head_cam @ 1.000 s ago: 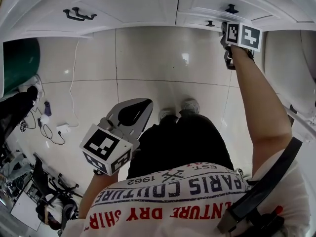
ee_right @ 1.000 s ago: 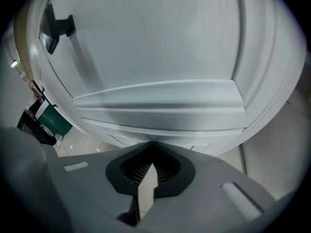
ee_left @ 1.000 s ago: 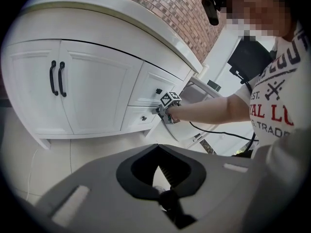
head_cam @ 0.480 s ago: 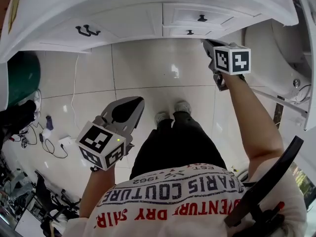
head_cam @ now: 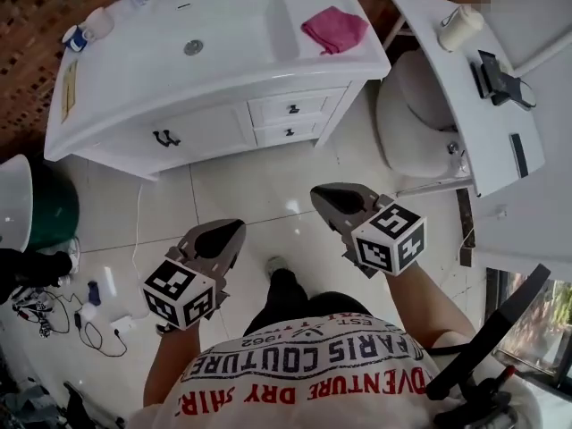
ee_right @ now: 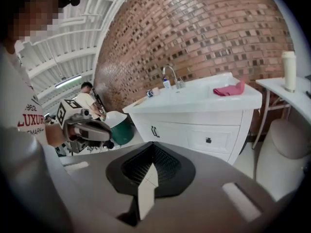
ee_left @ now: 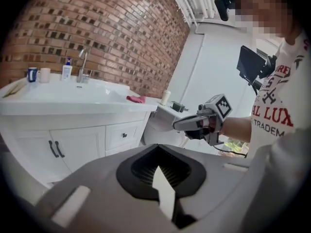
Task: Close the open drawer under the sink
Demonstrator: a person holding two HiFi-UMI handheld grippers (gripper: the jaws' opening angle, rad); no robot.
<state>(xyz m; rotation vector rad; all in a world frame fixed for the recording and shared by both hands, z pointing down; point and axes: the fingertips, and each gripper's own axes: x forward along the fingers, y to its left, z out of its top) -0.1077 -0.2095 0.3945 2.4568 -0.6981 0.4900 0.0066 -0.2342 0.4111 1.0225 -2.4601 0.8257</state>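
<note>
The white sink cabinet (head_cam: 223, 114) stands at the top of the head view. Its two small drawers, upper (head_cam: 288, 109) and lower (head_cam: 288, 133), sit flush with the cabinet front, as far as I can tell. The upper drawer (ee_left: 122, 135) also shows in the left gripper view, and that drawer (ee_right: 209, 140) shows in the right gripper view. My left gripper (head_cam: 231, 231) and right gripper (head_cam: 323, 195) hover over the floor, well back from the cabinet. Both are shut and hold nothing. The left gripper (ee_left: 158, 171) and right gripper (ee_right: 148, 171) point toward the cabinet.
A pink cloth (head_cam: 332, 28) lies on the counter right of the basin. A toilet (head_cam: 416, 123) and a white side shelf (head_cam: 474, 70) stand to the right. A green bin (head_cam: 40, 204) and loose cables (head_cam: 89, 311) are on the floor at left.
My right gripper has drawn back from the drawer fronts to hover over the floor. The view has pulled away from the cabinet, so the whole sink top now shows.
</note>
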